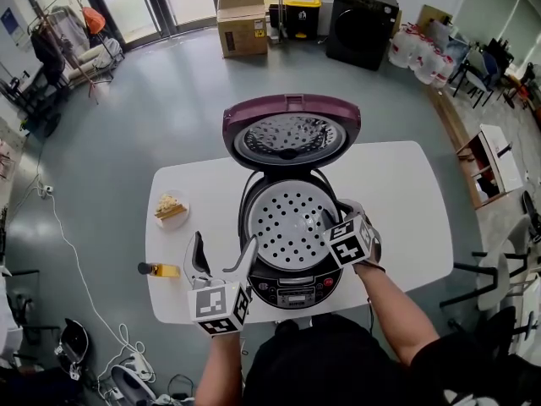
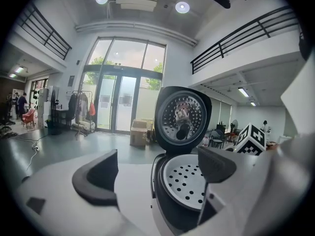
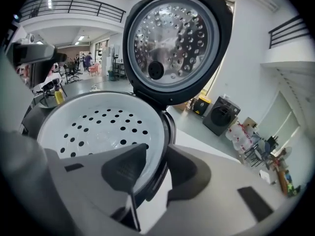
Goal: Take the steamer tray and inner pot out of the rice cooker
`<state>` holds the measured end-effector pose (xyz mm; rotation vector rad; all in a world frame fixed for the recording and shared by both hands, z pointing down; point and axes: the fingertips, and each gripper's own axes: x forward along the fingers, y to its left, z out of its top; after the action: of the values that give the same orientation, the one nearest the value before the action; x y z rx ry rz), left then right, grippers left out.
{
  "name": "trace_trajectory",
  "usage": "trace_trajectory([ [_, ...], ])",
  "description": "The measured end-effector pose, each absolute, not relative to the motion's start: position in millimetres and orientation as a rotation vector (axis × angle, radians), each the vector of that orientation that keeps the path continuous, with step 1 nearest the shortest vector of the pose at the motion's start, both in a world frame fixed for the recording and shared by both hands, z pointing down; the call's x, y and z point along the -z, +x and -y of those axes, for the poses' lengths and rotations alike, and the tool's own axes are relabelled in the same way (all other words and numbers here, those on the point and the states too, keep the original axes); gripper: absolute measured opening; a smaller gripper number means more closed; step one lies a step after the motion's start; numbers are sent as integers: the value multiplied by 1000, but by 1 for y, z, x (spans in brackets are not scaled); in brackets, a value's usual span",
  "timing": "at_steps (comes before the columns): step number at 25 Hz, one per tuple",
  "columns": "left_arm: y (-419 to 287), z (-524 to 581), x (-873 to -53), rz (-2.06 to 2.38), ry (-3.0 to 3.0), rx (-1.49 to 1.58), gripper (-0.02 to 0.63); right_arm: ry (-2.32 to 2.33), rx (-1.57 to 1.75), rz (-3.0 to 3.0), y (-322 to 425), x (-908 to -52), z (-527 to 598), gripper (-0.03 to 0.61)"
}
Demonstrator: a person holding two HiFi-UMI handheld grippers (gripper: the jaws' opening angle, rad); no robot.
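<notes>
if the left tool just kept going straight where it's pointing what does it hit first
Probably the rice cooker: the left tool, open with nothing in it, aims at the near left part of the cooker's rim. The open lid stands behind that. Depth is hard to judge here.

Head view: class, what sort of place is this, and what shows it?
Probably an open workshop or lab hall, not a kitchen: stacked cardboard boxes, tall glass doors, mezzanine railings.
</notes>
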<state>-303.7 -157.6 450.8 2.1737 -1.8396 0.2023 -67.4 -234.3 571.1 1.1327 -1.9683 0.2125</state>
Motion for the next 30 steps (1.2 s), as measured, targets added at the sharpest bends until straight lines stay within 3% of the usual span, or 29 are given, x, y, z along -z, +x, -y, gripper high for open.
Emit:
trace_trajectory([
  [2, -305, 157, -451, 1842, 2173, -202, 494, 1143, -192, 1977, -70, -567, 234, 100],
  [30, -292, 143, -443, 1830, 2192, -202, 477, 1294, -102, 2185, -77, -489, 242, 35],
])
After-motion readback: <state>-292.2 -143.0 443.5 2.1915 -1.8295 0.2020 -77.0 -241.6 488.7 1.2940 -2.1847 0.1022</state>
